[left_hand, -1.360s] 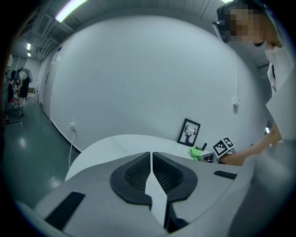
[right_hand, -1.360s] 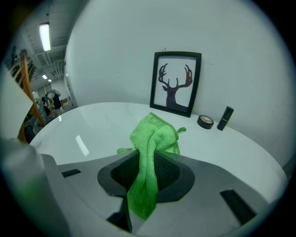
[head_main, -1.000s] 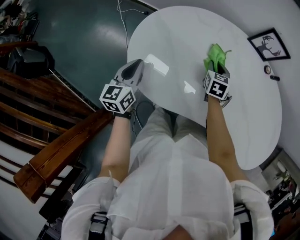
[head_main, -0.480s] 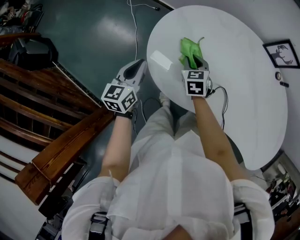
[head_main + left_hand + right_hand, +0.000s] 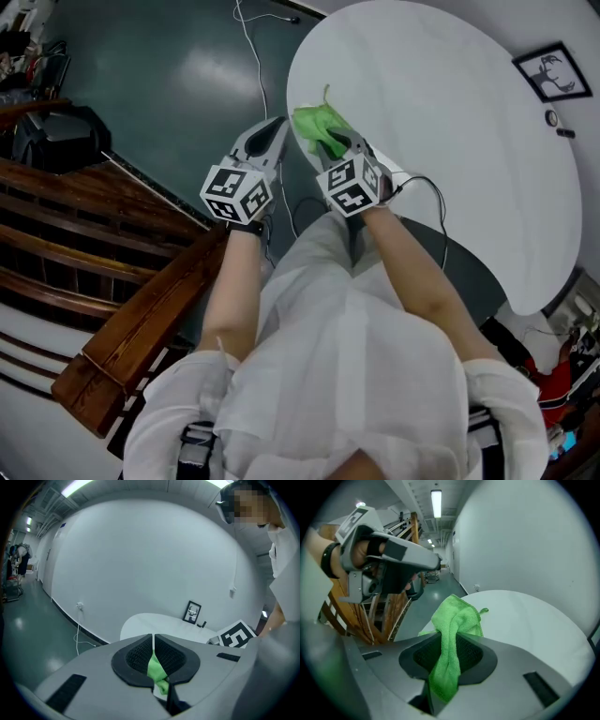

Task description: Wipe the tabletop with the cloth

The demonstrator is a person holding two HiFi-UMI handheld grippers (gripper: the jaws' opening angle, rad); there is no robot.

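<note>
Jaws of the right gripper [image 5: 336, 152] are clamped on the green cloth [image 5: 317, 122], bunched at the tabletop's [image 5: 450, 103] near left edge, probably ending a wiping stroke. Just beside it, off the table, the left gripper [image 5: 276, 129] is held closed and empty, clear of the wiping.

Setting: large bare indoor hall, more test room or workshop than home.

Evidence:
- Glossy dark green painted floor [image 5: 169, 75].
- Plain white wall [image 5: 140, 550] running down a long corridor.
- Strip lights [image 5: 436, 502] on a ceiling with bare beams or ducts.
- Dark wooden rails [image 5: 122, 328] along 1 side.
- Sparse furnishing: 1 white oval tabletop [image 5: 450, 112] against the wall, with 1 framed picture [image 5: 551, 73] propped on it.
- A white cable [image 5: 78, 623] hangs from a wall socket [image 5: 78, 605] to the floor.
</note>
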